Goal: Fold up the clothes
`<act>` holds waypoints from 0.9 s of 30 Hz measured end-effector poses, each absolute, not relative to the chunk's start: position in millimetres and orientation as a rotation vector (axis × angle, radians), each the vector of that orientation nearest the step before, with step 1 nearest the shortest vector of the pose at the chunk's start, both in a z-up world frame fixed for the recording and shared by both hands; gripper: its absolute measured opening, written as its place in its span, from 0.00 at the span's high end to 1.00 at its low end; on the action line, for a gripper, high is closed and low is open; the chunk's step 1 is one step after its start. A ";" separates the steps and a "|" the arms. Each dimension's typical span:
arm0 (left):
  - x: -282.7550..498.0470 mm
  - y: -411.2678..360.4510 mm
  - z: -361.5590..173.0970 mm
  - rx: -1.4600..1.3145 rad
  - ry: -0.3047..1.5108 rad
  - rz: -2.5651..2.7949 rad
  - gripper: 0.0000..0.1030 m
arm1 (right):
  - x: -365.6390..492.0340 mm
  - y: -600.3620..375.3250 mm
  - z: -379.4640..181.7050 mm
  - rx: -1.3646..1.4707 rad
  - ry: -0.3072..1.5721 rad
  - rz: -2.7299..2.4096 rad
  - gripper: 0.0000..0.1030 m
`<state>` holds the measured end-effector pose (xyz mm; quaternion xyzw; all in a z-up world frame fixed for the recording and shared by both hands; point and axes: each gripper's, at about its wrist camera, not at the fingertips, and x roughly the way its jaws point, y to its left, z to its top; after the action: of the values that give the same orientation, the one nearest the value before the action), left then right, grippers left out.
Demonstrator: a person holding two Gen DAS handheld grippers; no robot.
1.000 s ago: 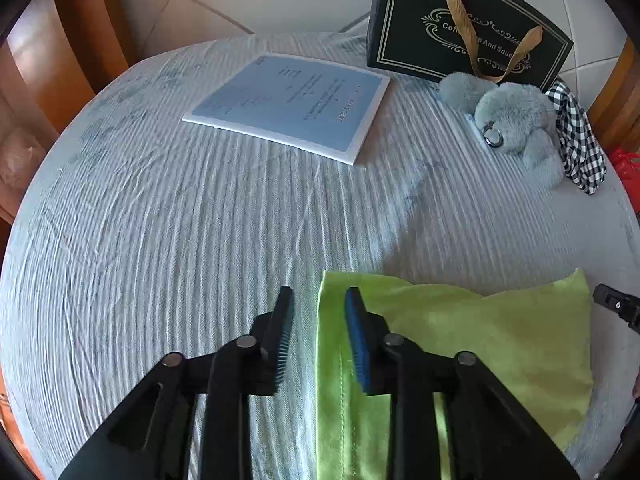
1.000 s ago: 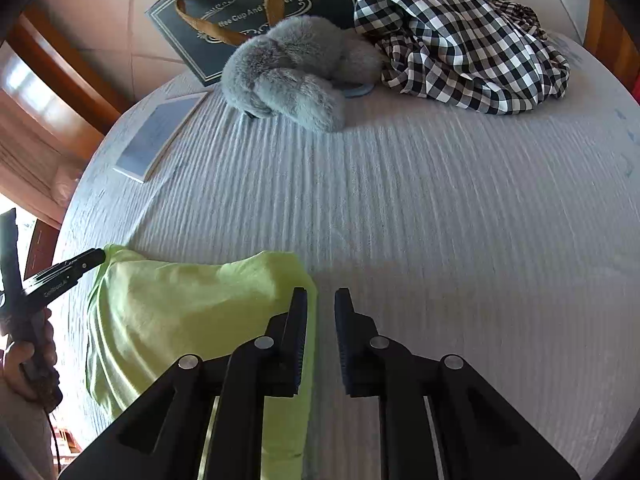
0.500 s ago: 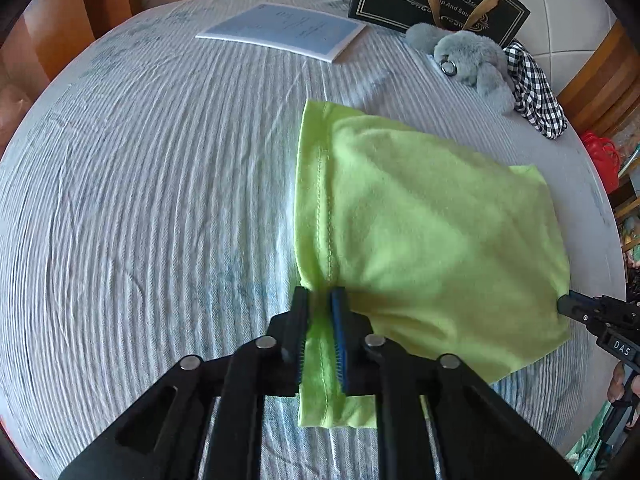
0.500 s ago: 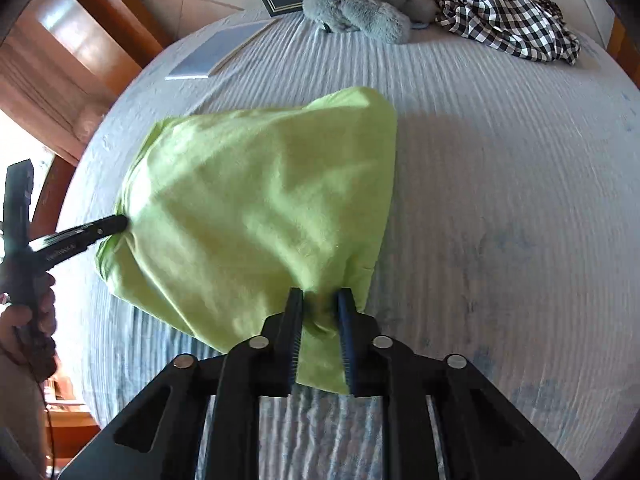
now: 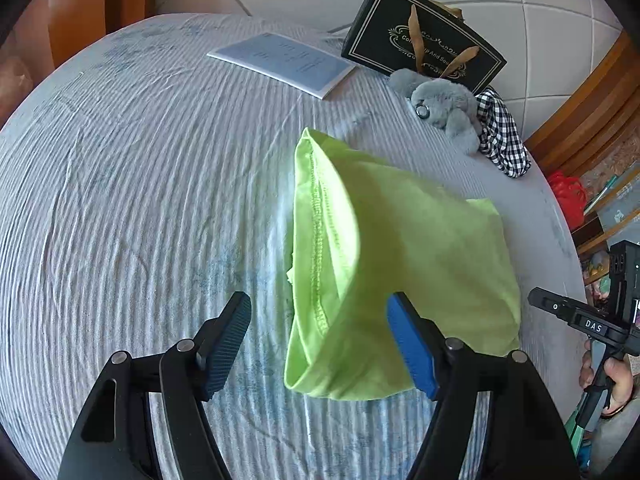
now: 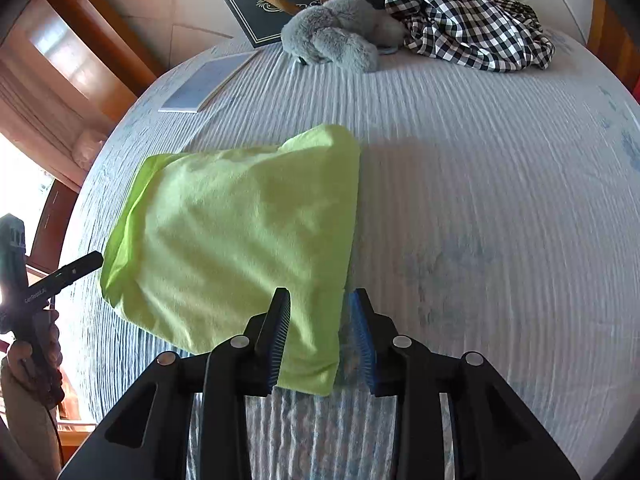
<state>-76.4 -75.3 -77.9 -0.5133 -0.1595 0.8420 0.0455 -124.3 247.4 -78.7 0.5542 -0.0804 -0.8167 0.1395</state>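
Now both pairs of jaws stand wide open, the lime-green garment lying folded on the bed between and just ahead of them, soft, light and floppy by the look, best pinched at a stitched hem corner.

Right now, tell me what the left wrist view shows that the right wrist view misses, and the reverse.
Only the left wrist view shows the green garment's stitched hem, a red object off the bed, and the open left gripper. Only the right wrist view shows the bright window and the open right gripper. Both show the booklet, the grey plush toy, the checked cloth and the dark gift bag.
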 end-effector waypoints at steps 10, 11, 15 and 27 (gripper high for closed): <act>-81.0 -55.9 -100.1 -1.679 -0.472 2.574 0.30 | -181.6 237.2 -90.4 1.591 -0.210 -2.316 0.52; -79.8 -54.0 -106.4 -1.703 -0.493 2.553 0.30 | -187.2 236.4 -92.9 1.597 -0.211 -2.315 0.52; -74.9 -36.4 -111.0 -1.734 -0.381 2.586 0.28 | -205.9 229.6 -101.0 1.598 -0.207 -2.304 0.51; -71.1 -10.8 -101.0 -1.745 -0.193 2.651 0.65 | -225.0 204.1 -111.2 1.557 -0.066 -2.269 0.48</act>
<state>-71.1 -10.8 -101.0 -0.5486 -0.0605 0.8337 -0.0191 -225.0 204.1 -111.2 0.5549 -0.0234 -0.8088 0.1935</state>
